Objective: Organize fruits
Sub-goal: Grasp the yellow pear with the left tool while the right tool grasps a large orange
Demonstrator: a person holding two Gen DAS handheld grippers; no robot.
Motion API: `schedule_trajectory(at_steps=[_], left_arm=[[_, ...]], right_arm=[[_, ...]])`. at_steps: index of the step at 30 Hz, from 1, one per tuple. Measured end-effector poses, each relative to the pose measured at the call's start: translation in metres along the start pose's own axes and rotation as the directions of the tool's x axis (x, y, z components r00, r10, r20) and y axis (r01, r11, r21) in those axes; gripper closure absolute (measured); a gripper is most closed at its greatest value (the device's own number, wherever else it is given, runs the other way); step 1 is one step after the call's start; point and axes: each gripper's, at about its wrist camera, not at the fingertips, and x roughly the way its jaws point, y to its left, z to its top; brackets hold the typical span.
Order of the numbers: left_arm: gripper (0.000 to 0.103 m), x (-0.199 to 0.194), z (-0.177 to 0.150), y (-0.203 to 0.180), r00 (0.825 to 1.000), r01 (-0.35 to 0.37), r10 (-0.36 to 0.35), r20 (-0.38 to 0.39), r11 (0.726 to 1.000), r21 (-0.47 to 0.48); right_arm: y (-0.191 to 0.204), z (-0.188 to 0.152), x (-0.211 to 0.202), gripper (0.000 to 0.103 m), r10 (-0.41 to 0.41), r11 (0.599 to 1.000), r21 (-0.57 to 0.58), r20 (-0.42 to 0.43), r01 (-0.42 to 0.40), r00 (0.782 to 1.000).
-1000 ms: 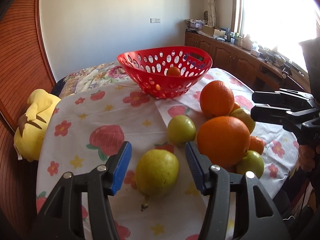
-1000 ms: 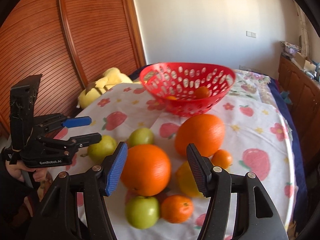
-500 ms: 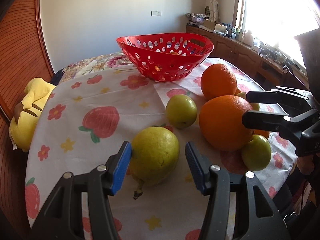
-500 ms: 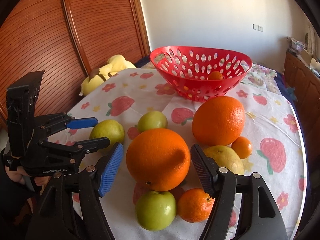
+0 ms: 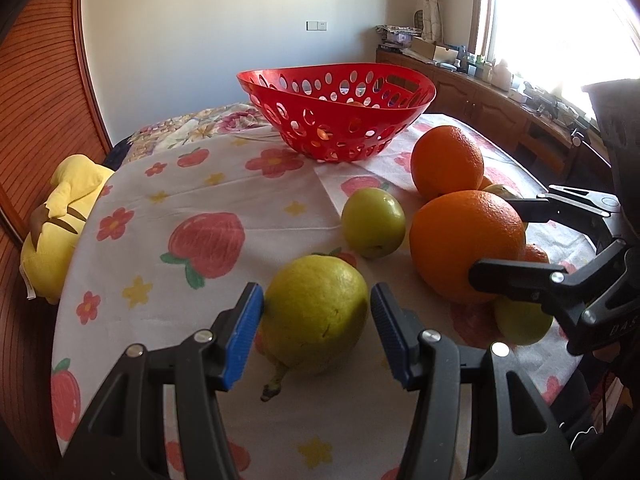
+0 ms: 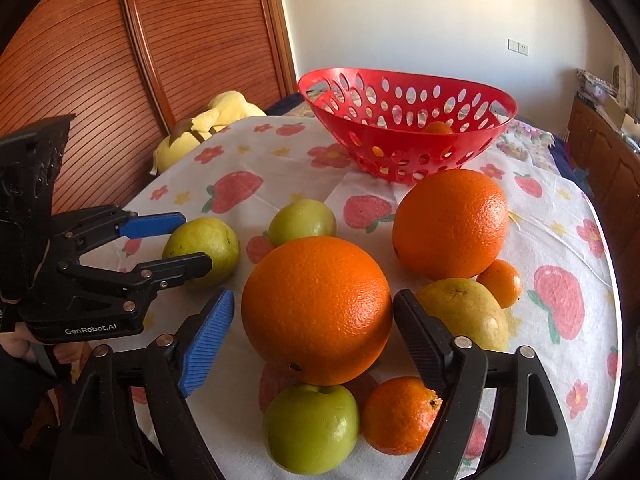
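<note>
Straddling the yellow-green pear (image 5: pixel 316 312) at lower centre of its view, the left gripper (image 5: pixel 316 330) stands spread with slim gaps either side, stem end toward the camera. The right gripper (image 6: pixel 314 326) is opening around the near orange (image 6: pixel 316 310), unpinched. The red basket (image 6: pixel 406 128) sits beyond, upper centre.

We record bright daylight from the blown-out window (image 5: pixel 568 20) at far right, soft shadows left of the fruit on the tablecloth (image 5: pixel 168 184), sharp focus throughout, and fisheye bending with dark corners.
</note>
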Motion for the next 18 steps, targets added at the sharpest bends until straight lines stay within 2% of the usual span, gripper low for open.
schedule_trajectory(at_steps=[18], left_arm=[[0.042, 0.008, -0.001, -0.001, 0.999, 0.025, -0.025, -0.020, 1.000, -0.005]], right_arm=[[0.009, 0.001, 0.015, 0.014, -0.051, 0.996, -0.078, -0.019, 0.050, 0.998]])
